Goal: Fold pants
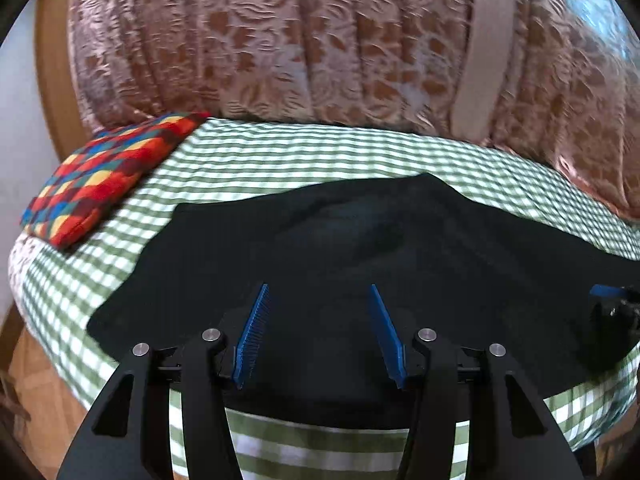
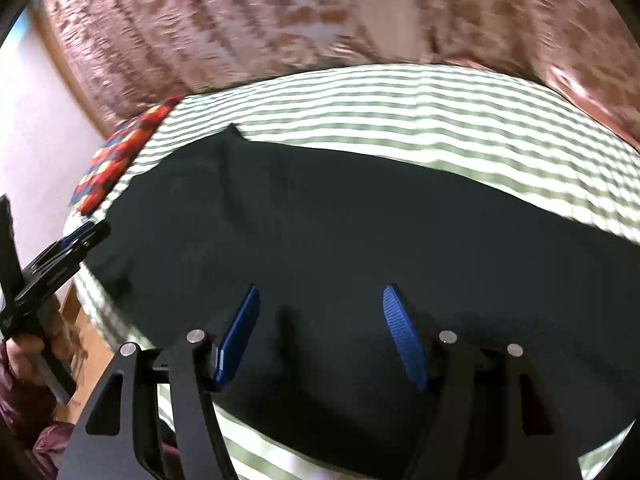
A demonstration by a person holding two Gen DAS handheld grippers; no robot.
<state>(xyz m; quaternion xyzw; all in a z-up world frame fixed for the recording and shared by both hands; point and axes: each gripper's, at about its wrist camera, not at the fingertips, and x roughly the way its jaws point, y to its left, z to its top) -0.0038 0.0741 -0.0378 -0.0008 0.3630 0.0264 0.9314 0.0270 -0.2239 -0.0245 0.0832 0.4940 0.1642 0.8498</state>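
Note:
Black pants (image 1: 360, 248) lie spread flat on a bed with a green-and-white checked sheet (image 1: 280, 160). They also show in the right wrist view (image 2: 340, 232). My left gripper (image 1: 318, 292) is open and empty, hovering over the near edge of the pants. My right gripper (image 2: 318, 294) is open and empty, also over the near part of the pants. The right gripper's blue tip shows at the right edge of the left wrist view (image 1: 608, 292). The left gripper shows at the left edge of the right wrist view (image 2: 60, 256), held by a hand.
A multicoloured patterned cushion (image 1: 112, 176) lies at the far left of the bed, also in the right wrist view (image 2: 116, 160). A pink-brown floral curtain (image 1: 280, 40) hangs behind the bed. Wooden floor (image 1: 36, 392) lies below the bed's near-left edge.

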